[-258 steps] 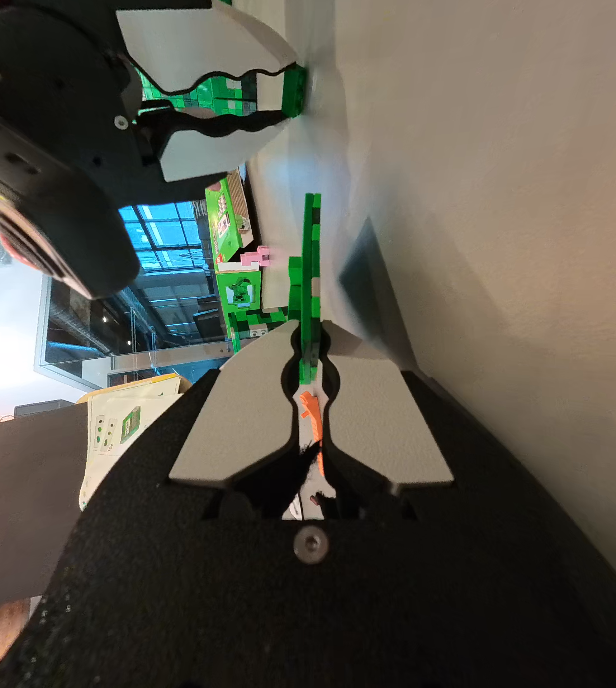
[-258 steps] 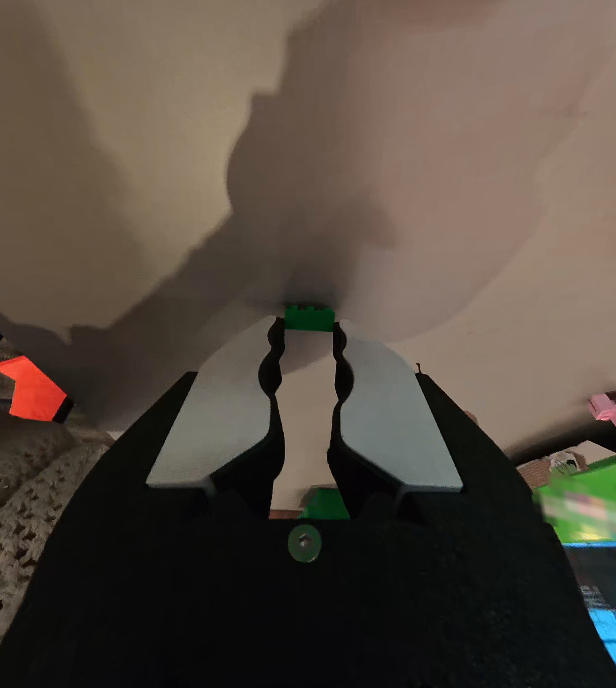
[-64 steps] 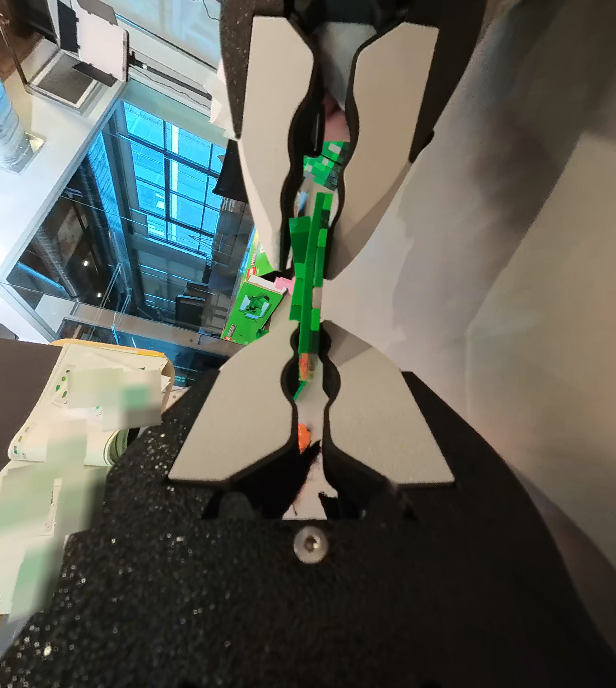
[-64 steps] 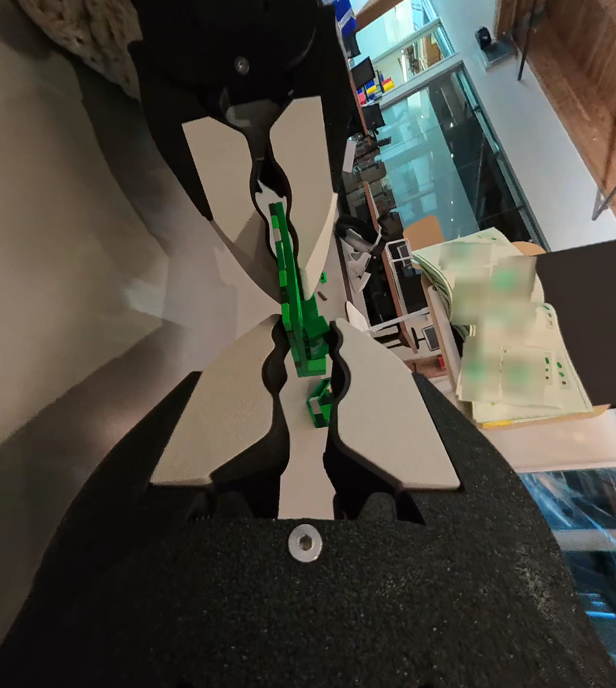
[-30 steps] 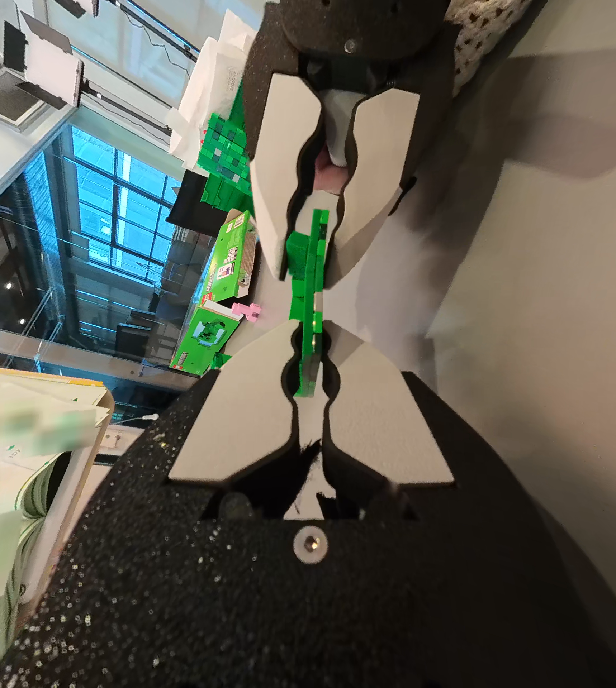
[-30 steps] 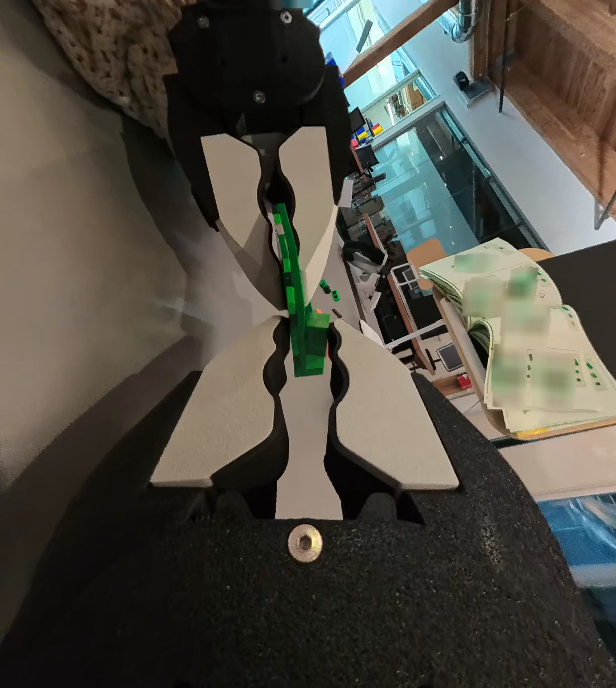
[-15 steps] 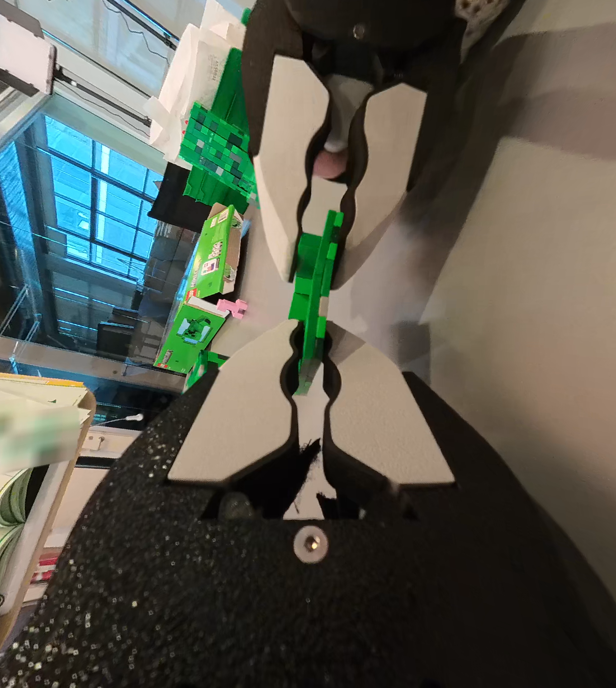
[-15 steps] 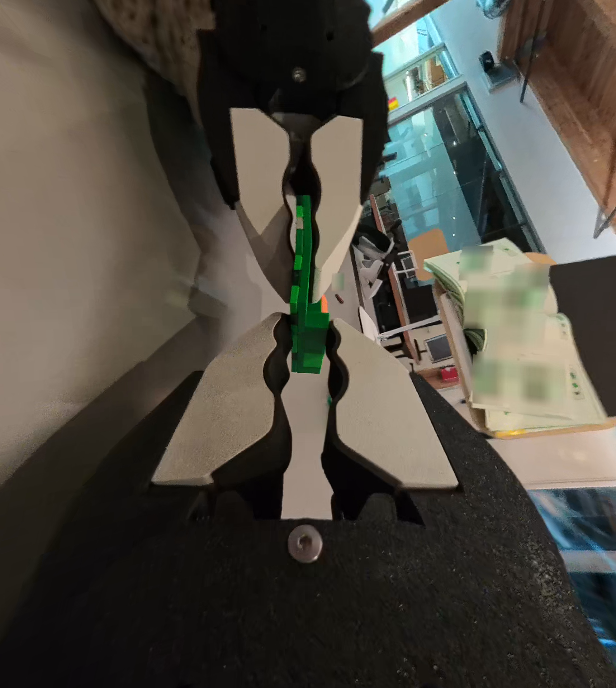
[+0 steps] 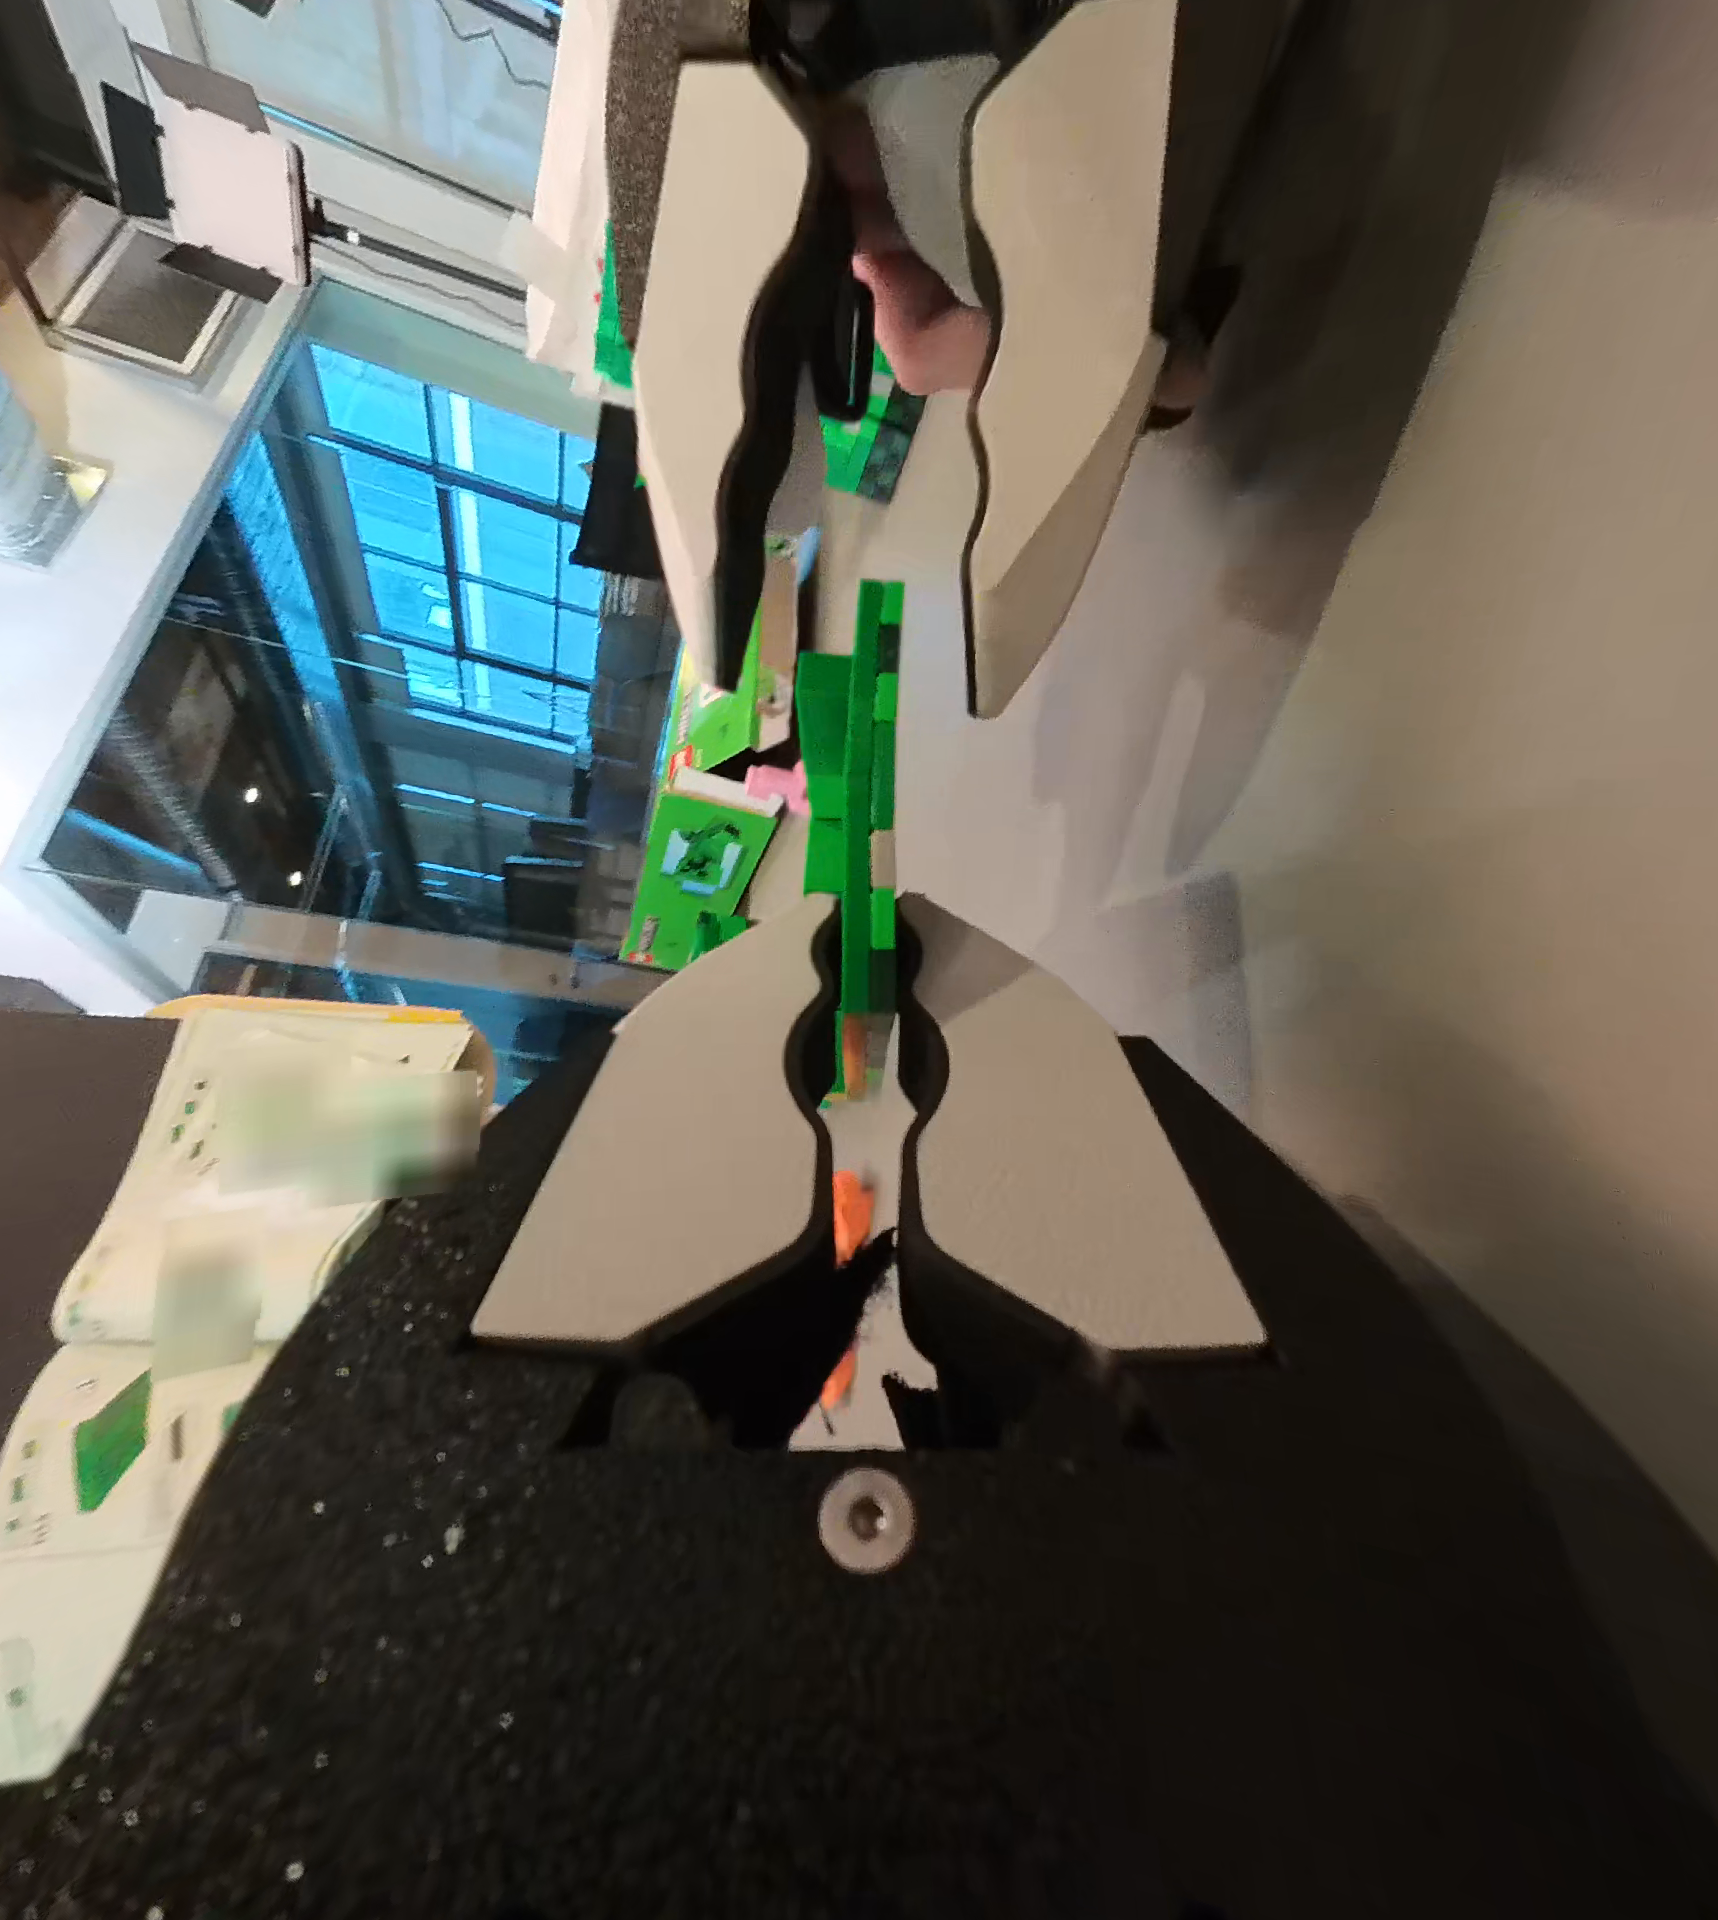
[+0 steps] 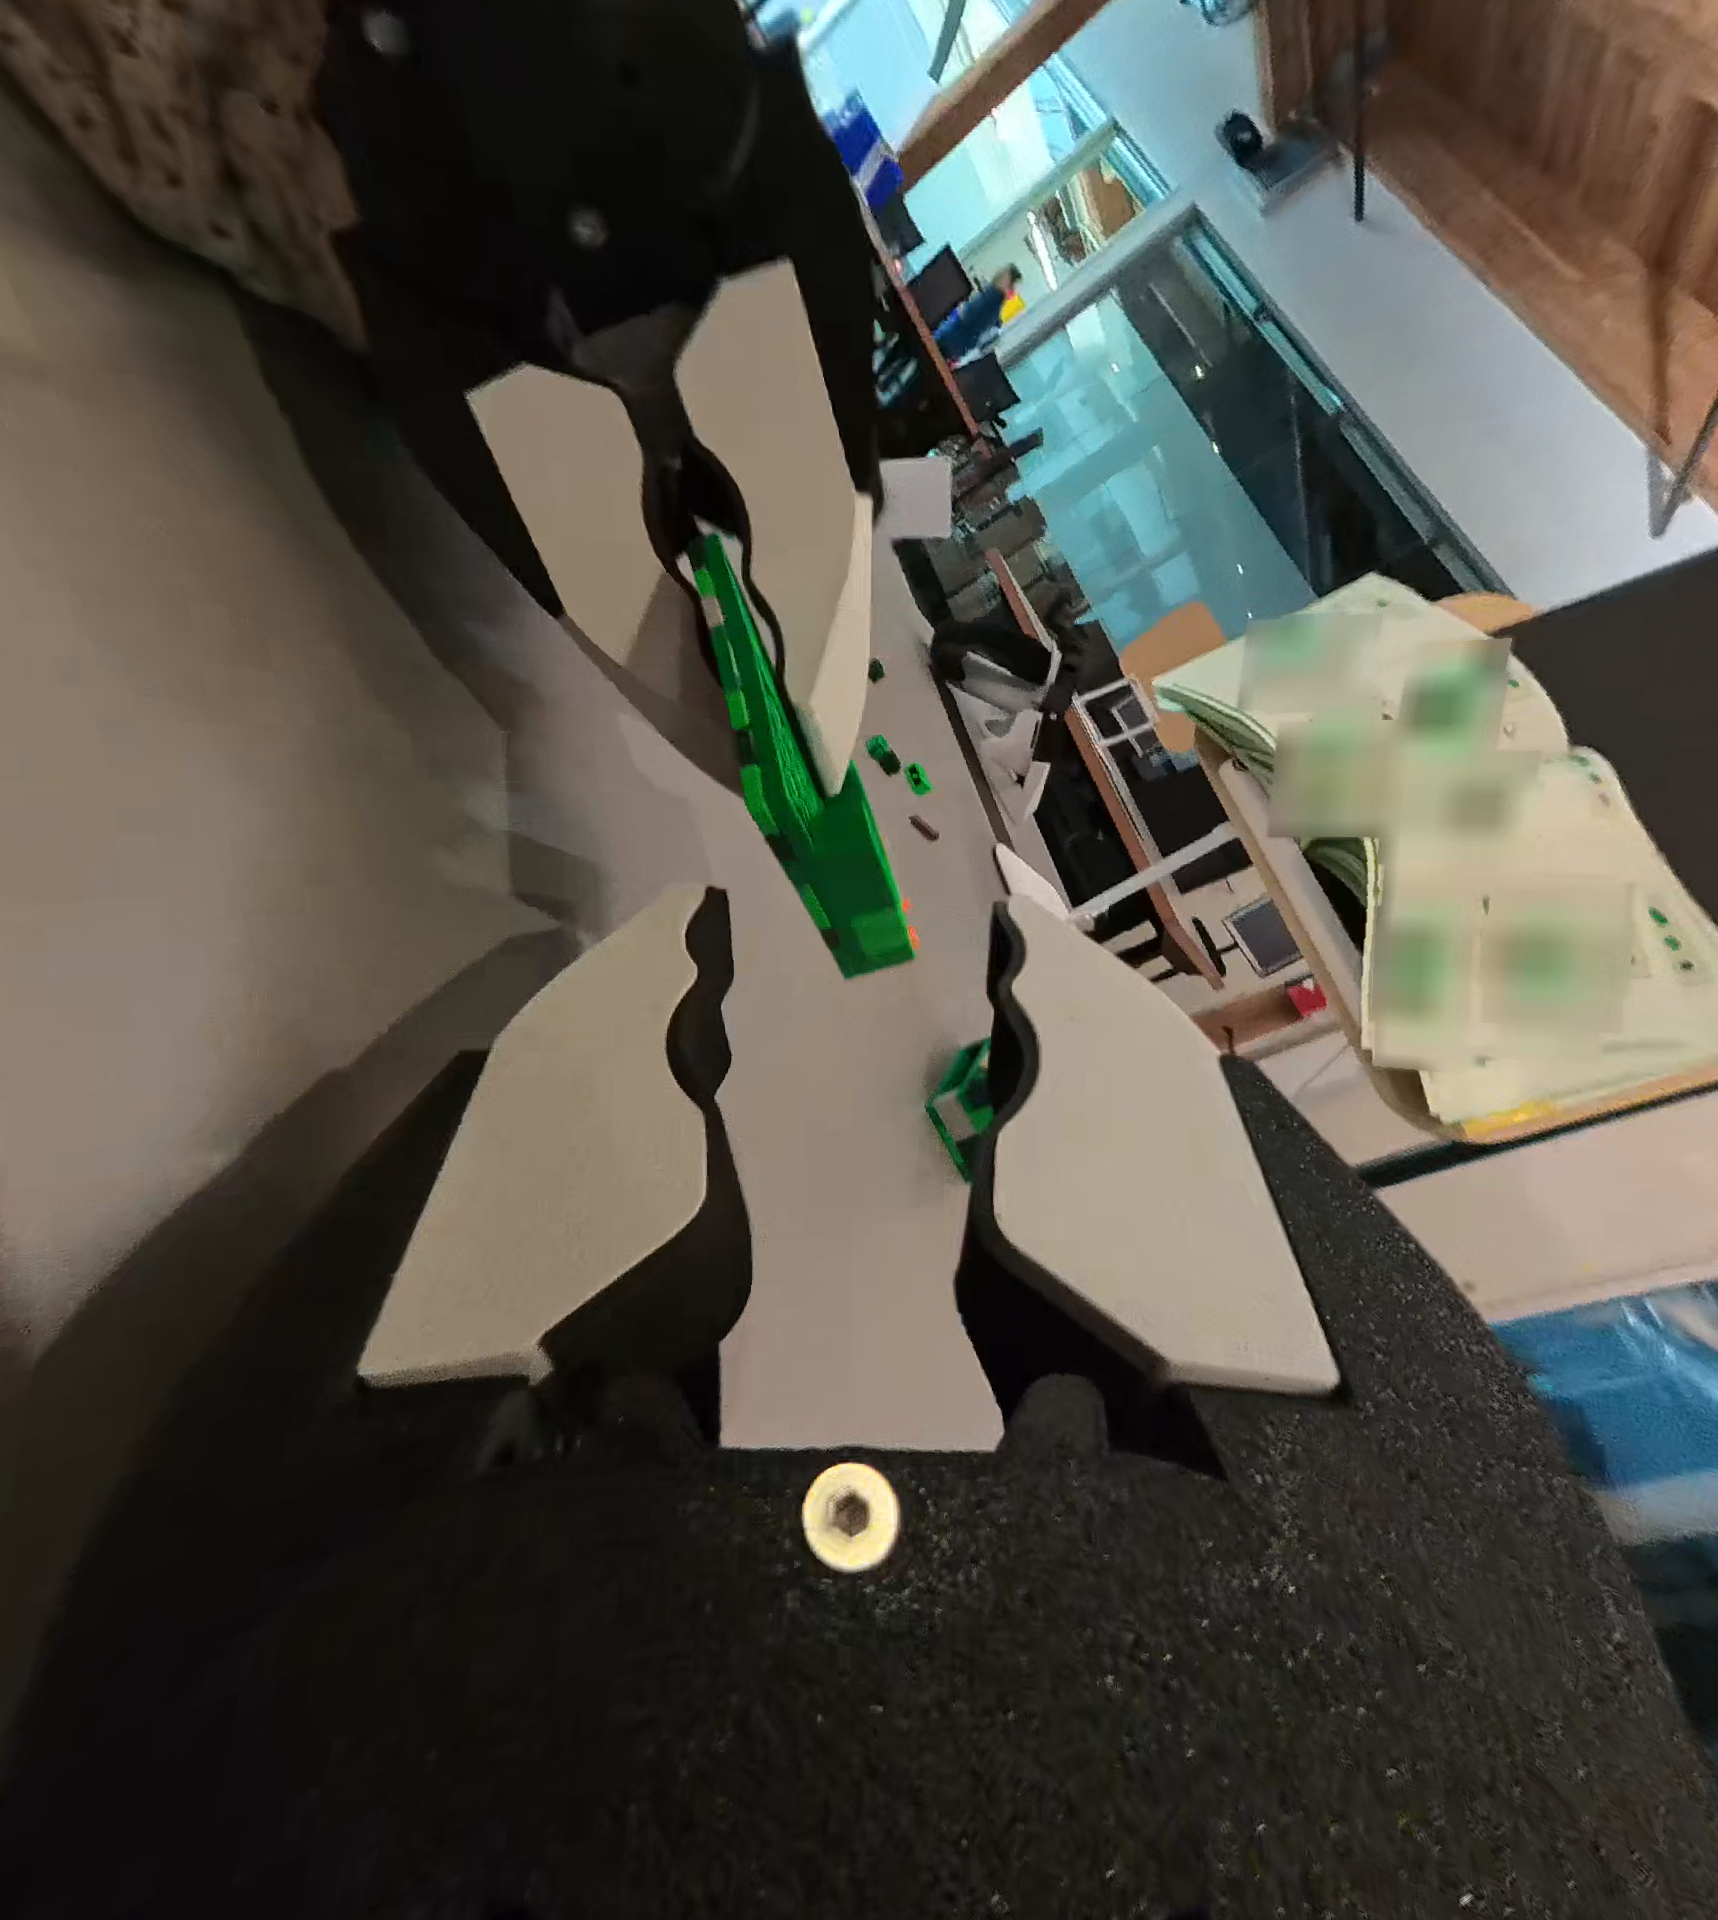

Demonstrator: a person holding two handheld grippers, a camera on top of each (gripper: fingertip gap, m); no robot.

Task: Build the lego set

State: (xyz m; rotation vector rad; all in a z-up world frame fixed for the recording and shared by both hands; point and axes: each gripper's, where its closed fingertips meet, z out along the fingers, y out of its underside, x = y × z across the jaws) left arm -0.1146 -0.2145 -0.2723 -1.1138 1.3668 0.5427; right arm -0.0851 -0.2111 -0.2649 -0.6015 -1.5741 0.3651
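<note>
My left gripper (image 9: 867, 914) is shut on a flat green lego assembly (image 9: 860, 790) and holds it edge-on above the grey table (image 9: 1457, 935). A green brick sits on the assembly's left face. My right gripper (image 10: 855, 914) is open and empty, with its jaws apart on either side of the assembly's free end (image 10: 824, 852), not touching it. It shows from the front in the left wrist view (image 9: 855, 691). The left gripper (image 10: 782, 790) shows far off in the right wrist view, clamped on the assembly's other end.
A small green brick (image 10: 959, 1101) lies on the table by my right finger. Loose small pieces (image 10: 896, 769) lie farther off. An open instruction booklet (image 10: 1457, 831) stands at the side. Green lego boxes (image 9: 704, 852), a pink piece (image 9: 772, 779) and an orange piece (image 9: 850, 1216) lie beyond.
My right gripper has opened, let go of the assembly's free end and drawn back a little. The left gripper still holds the assembly.
</note>
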